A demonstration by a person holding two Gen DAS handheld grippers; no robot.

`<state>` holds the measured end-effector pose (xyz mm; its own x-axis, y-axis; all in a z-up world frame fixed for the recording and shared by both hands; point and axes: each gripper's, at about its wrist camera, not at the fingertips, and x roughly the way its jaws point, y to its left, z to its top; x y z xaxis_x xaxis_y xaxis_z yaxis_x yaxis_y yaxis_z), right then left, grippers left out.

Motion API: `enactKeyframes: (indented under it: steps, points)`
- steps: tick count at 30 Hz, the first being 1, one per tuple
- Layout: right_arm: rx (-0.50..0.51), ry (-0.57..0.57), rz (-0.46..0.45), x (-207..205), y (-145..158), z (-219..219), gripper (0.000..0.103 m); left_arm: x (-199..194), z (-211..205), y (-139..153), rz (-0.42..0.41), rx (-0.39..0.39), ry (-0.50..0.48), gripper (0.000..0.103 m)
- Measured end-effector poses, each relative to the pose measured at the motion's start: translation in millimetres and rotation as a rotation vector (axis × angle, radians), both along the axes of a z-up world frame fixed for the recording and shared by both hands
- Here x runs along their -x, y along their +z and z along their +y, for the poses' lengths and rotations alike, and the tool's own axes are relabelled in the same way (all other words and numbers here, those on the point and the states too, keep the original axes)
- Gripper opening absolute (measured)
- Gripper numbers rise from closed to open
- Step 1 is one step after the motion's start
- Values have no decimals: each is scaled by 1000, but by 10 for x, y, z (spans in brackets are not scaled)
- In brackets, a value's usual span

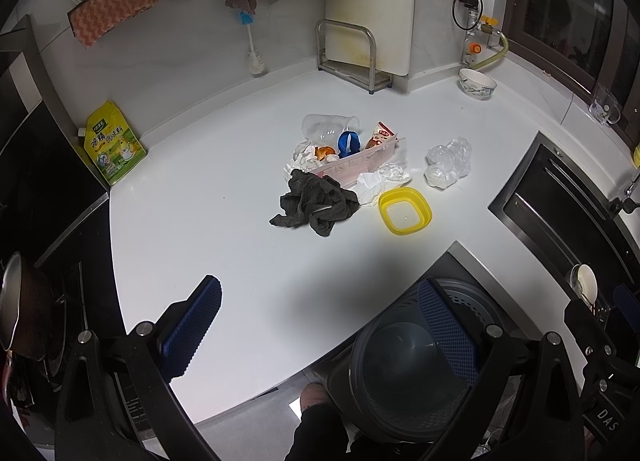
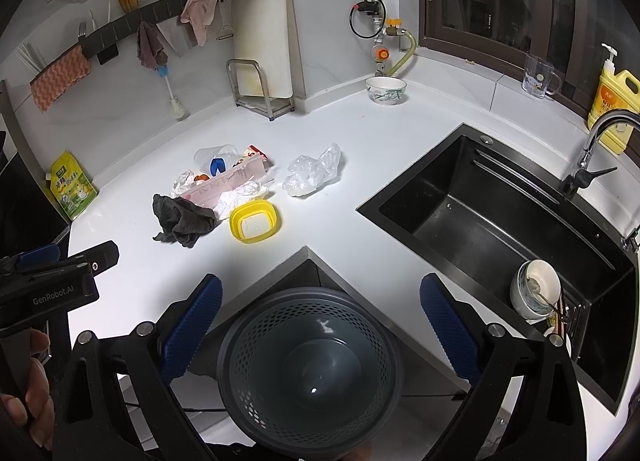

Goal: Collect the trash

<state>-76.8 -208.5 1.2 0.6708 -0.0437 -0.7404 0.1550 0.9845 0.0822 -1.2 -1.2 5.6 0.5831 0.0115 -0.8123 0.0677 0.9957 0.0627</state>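
The table (image 2: 360,189) is smooth, glossy white. On it lie a limp dark cloth (image 2: 182,219), crinkled clear plastic film (image 2: 314,173), crumpled white paper (image 2: 236,197) and a glossy yellow plastic lid (image 2: 255,221). The sink (image 2: 500,213) is matt black; the perforated bin (image 2: 308,365) is grey plastic. Both tongs (image 1: 318,329) (image 2: 320,329) carry ribbed blue pads.

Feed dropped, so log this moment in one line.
phase: start | left tongs: open | right tongs: open | trash pile: on counter | bin: empty

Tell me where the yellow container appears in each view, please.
Left wrist view: yellow container slightly right of centre, just right of the dark rag.
Right wrist view: left of centre, again right of the rag.
Shared landmark: the gray trash basket below the counter edge.
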Motion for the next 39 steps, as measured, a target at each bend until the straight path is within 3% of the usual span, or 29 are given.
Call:
enactKeyframes:
  steps: [16,26,39]
  points:
    - [-6,8,3,-21,-14,39,95,2,0,1,-2,-3,1,97]
    - [-17,18,7,-120,-82,117,95,-107,213,-5,0,-10,12,97]
    - [-50,70,39,-680,-483,289,95,-624,614,-411,24,2,-20,97]
